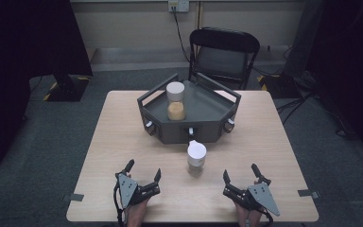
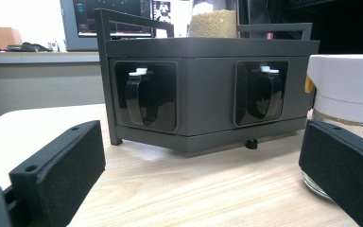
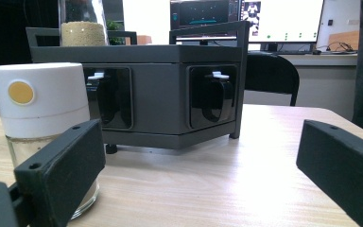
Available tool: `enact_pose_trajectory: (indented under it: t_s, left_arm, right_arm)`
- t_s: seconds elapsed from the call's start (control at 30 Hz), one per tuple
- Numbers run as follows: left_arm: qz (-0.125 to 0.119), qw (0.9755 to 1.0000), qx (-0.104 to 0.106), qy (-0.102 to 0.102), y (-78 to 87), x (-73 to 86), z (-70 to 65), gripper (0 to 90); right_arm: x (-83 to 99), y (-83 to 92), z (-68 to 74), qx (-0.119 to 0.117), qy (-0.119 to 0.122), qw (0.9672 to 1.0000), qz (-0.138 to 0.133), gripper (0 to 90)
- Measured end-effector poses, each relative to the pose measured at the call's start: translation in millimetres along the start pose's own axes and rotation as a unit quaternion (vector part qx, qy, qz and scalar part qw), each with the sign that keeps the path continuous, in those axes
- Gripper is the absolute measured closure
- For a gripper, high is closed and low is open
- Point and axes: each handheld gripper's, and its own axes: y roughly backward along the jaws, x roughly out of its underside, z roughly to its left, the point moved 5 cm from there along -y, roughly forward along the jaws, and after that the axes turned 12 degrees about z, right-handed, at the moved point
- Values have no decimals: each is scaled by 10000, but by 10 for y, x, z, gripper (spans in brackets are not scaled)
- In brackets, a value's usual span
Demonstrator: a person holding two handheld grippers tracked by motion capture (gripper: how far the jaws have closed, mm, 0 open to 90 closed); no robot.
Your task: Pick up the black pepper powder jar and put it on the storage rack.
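Wooden table [image 1: 123, 142] bears grey rack [image 1: 203, 118], jar [image 1: 196, 158].

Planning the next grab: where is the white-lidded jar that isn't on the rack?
In the high view the white-lidded jar stands on the table, just in front of the dark rack, between the left gripper and right gripper.

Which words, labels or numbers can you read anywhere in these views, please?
None can be read.
Monitor: screen content too small and blurred.
Second monitor: blurred too.
White-lidded jar: a plain yellow dot, no lettering.
Grey rack: unmarked.
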Motion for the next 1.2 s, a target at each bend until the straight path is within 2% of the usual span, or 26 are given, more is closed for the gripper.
enact_pose_trajectory:
  t_s: [0.5, 0.77, 0.87, 1.2]
  left_arm:
    - [3, 10000, 0, 0, 0, 0, 0, 4]
    - [2, 10000, 13, -2, 0, 0, 3, 4]
    - [2, 10000, 13, -2, 0, 0, 3, 4]
    - [2, 10000, 12, -6, 1, 0, 3, 5]
  right_arm:
    - [-166, -17, 67, -66, 79, 9998, -157, 0]
    - [-201, -55, 128, -204, 94, 9996, -155, 0]
    - [-241, -65, 150, -274, 51, 9996, -46, 0]
    - [-300, -104, 263, -478, 126, 9987, -112, 0]
